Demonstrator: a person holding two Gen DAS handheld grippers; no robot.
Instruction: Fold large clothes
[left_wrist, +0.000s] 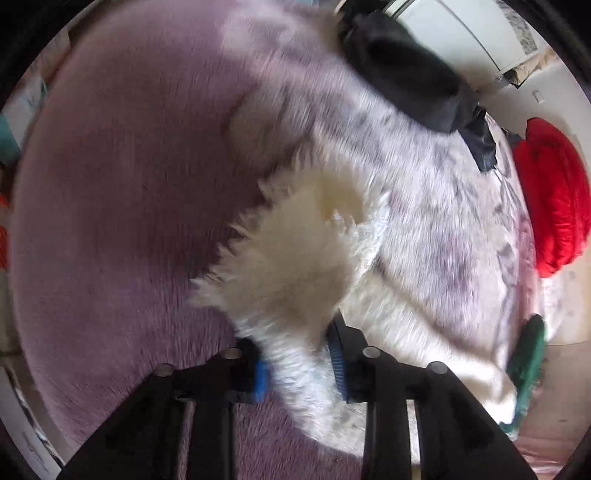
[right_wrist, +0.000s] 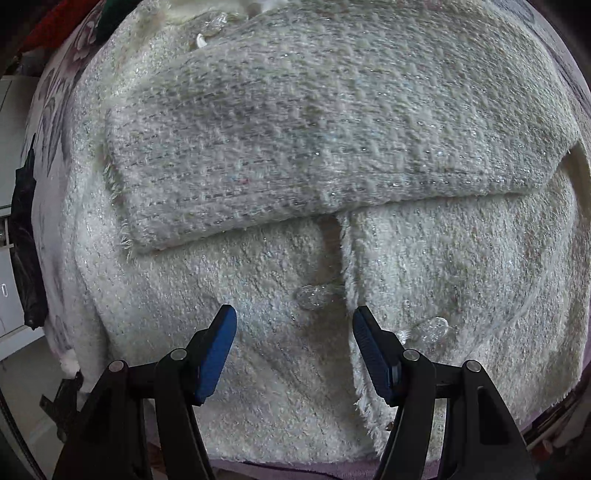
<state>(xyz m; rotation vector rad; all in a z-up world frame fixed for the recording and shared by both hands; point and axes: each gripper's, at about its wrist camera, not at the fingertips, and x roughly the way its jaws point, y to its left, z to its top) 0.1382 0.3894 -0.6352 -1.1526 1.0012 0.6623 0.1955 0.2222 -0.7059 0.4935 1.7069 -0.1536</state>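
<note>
Left wrist, left hand-held gripper (left_wrist: 300, 363) pinching fluffy white cardigan (left_wrist: 291, 258) (blurred), right hand-held gripper (right_wrist: 294, 345) spread above it.

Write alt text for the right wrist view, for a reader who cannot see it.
The right gripper, jaws open and holding nothing, hovers over a fuzzy white cardigan with silvery threads. One sleeve lies folded across the cardigan's body, and a clear faceted button sits by the front opening, just beyond the blue fingertips.
</note>
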